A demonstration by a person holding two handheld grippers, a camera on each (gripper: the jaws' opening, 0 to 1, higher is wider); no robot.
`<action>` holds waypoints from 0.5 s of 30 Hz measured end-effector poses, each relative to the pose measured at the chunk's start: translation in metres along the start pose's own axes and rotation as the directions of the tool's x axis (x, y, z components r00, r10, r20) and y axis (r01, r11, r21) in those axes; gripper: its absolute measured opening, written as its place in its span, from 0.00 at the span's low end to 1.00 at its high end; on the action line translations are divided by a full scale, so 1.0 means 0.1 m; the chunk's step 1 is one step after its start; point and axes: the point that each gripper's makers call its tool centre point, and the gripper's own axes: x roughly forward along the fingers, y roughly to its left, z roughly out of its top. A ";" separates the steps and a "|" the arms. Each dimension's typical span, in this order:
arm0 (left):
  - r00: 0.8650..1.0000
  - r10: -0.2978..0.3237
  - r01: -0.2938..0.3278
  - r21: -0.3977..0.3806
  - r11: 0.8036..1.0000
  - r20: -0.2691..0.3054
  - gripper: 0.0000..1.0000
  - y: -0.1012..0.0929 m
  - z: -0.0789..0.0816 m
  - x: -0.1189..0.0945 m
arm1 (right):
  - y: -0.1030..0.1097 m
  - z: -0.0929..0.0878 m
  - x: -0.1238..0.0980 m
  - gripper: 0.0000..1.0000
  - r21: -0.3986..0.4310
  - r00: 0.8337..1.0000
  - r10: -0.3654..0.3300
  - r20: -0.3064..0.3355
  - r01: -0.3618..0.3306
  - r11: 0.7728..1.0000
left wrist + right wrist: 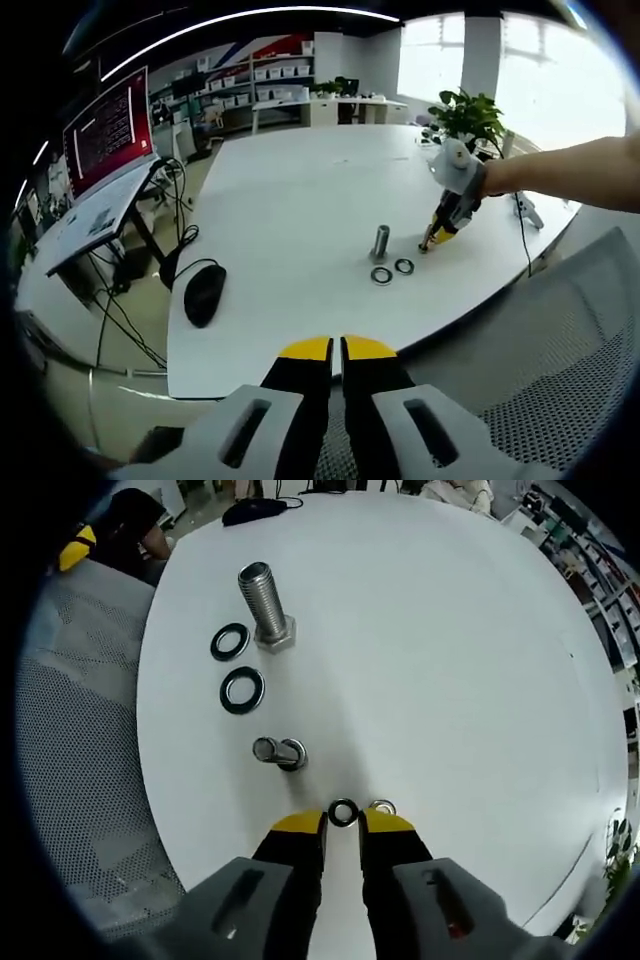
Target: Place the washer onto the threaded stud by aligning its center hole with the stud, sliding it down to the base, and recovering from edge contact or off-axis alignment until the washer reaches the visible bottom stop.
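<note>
The threaded stud (265,602) stands upright on its hex base on the white table (450,660). Two dark washers (230,641) (242,690) lie flat beside it. A short bolt (278,751) lies on its side nearer to me. My right gripper (343,825) is down at the table, its yellow tips closed against the two sides of a small washer (343,813). Another small ring (381,806) peeks out behind the right tip. In the left gripper view the stud (381,240), the washers (381,275) and the right gripper (440,232) lie ahead. My left gripper (337,350) is shut and holds nothing.
A black mouse (205,292) with its cable lies at the table's left edge. A grey mesh chair (590,360) stands beside the near edge. A side desk with a red screen (105,140) is to the left, and a potted plant (468,115) stands at the far side.
</note>
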 end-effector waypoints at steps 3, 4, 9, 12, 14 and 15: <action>1.000 0.000 0.000 0.000 1.000 0.000 0.01 0.00 0.00 0.00 | 0.02 -0.02 0.00 0.15 0.005 1.000 0.008 0.002 -0.008 1.000; 1.000 0.000 0.000 0.000 1.000 0.000 0.01 0.00 0.00 0.00 | 0.02 -0.02 0.00 0.16 0.002 1.000 0.006 0.001 -0.006 1.000; 1.000 -0.002 0.002 0.001 1.000 -0.001 0.01 0.00 0.00 0.00 | 0.04 -0.02 0.02 0.16 -0.017 1.000 0.000 -0.007 0.000 1.000; 1.000 -0.001 0.001 0.000 1.000 0.001 0.01 0.00 0.00 0.00 | 0.06 -0.01 0.03 0.16 -0.026 1.000 -0.004 -0.006 0.004 1.000; 1.000 -0.001 0.001 0.000 1.000 0.001 0.01 0.00 0.00 0.00 | 0.08 0.00 0.03 0.15 -0.043 1.000 -0.008 -0.015 0.008 0.999; 1.000 -0.001 0.001 0.000 1.000 0.001 0.01 0.00 0.00 0.00 | 0.09 0.00 0.03 0.15 -0.068 1.000 -0.008 -0.022 0.007 0.998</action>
